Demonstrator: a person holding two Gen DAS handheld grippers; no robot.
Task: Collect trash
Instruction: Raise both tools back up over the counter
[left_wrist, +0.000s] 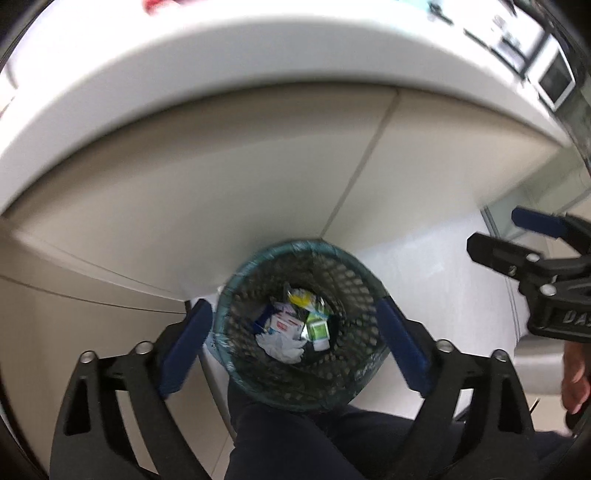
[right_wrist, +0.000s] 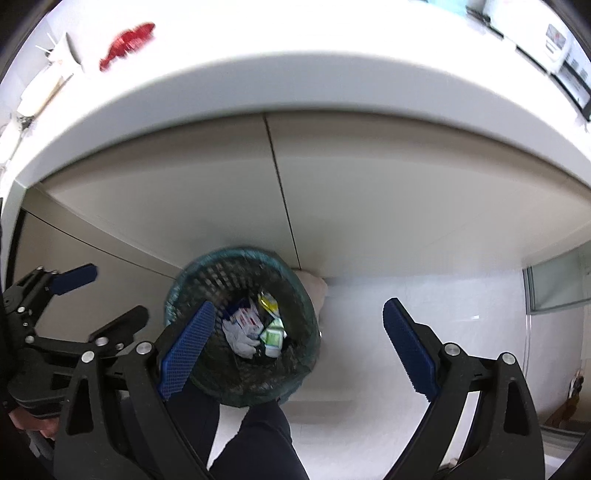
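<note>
Hanging over the bin (left_wrist: 301, 332), the left gripper (left_wrist: 295, 347) has spread, empty jaws; right gripper (right_wrist: 299, 347), at 3 o'clock, gapes too.

The mouth of the mesh waste bin (left_wrist: 301, 325) at lower centre of the left wrist view stands clear from above, with trash low at its bottom. The white counter (left_wrist: 221, 74) overhangs the upper frame, its cabinet front closing in right behind the bin. To the right, the white floor (right_wrist: 406, 291) lies bare; the person's dark trouser leg (left_wrist: 280, 443) blocks the bottom edge.
</note>
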